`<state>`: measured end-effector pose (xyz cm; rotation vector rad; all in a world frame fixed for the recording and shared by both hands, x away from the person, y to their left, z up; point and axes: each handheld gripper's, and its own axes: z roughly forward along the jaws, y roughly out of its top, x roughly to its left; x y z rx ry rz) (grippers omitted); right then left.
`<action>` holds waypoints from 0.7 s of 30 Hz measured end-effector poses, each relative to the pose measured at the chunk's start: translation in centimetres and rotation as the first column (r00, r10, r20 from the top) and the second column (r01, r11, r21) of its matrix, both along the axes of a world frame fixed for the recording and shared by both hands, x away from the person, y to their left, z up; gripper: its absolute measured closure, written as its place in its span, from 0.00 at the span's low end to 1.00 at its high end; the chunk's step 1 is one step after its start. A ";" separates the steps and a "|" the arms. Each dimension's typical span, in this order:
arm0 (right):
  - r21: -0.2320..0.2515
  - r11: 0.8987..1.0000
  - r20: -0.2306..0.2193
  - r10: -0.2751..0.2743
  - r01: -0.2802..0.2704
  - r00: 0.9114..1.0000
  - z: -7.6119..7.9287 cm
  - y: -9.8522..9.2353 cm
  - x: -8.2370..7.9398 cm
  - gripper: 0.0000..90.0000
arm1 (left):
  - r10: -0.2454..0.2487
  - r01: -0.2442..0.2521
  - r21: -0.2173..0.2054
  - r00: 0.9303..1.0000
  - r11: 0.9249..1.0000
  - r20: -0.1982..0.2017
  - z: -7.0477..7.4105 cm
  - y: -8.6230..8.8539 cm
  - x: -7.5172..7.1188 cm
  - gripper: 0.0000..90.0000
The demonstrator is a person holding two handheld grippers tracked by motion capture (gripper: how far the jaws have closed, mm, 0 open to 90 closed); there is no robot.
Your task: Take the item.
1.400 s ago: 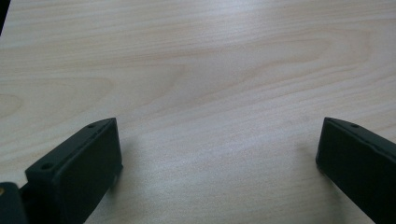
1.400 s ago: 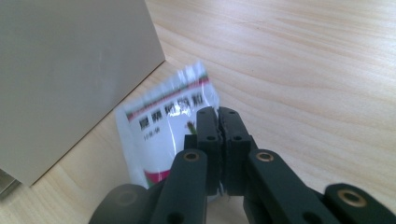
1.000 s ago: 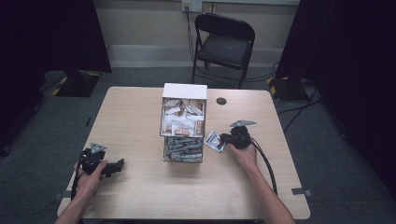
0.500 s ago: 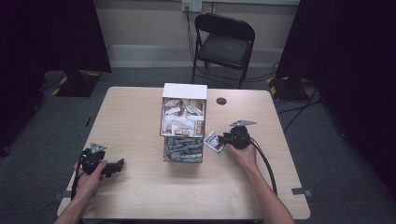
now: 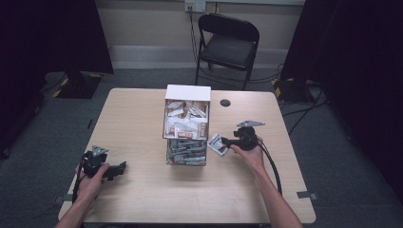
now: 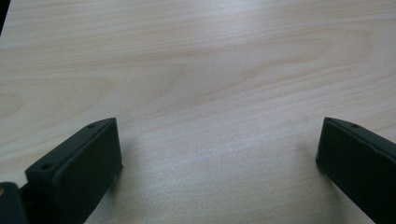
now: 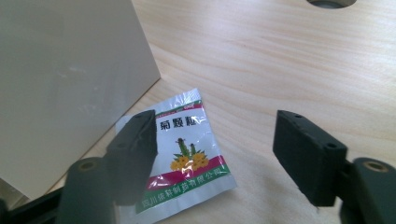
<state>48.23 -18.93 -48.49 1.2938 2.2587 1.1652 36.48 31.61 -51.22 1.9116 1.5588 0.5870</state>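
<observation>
A sachet is seen flat on the worktop beside the box, between the spread, empty jaws of the right gripper. The left gripper is held wide open, empty, near the front left corner.

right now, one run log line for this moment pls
left gripper: open, over bare table | right gripper: open, jaws astride sachet lying flat beside box | nothing held
</observation>
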 end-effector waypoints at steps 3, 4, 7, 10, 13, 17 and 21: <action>0.006 1.000 0.016 0.001 -0.001 1.000 0.7 -0.1 -0.3 0.28 | 0.000 0.000 0.000 1.000 1.000 0.000 0.0 0.0 0.0 0.00; 0.011 1.000 0.021 -0.004 0.004 1.000 1.0 -0.2 -0.4 0.26 | 0.000 0.000 0.000 1.000 1.000 0.000 0.0 0.0 0.0 0.00; 0.015 1.000 0.033 -0.010 0.009 0.999 1.8 -0.5 -0.6 0.24 | 0.000 0.000 0.000 1.000 1.000 0.000 0.0 0.0 0.0 0.00; 0.030 0.999 0.041 -0.018 0.017 0.999 2.5 -0.9 -1.0 0.20 | 0.000 0.000 0.000 1.000 1.000 0.000 0.0 0.0 0.0 0.00; 0.048 0.999 0.044 -0.021 0.019 0.999 3.2 -1.3 -1.5 0.19 | -0.005 0.005 -0.001 1.000 1.000 0.000 0.0 0.0 0.0 0.00; 0.039 0.999 0.059 -0.022 0.019 0.998 4.1 -1.5 -2.3 0.17 | -0.008 0.008 0.000 1.000 1.000 -0.001 0.0 0.1 0.0 0.00; 0.043 0.999 0.062 -0.025 0.022 0.998 5.0 -1.8 -3.3 0.16 | -0.008 0.008 0.000 1.000 1.000 -0.001 0.0 0.1 0.0 0.00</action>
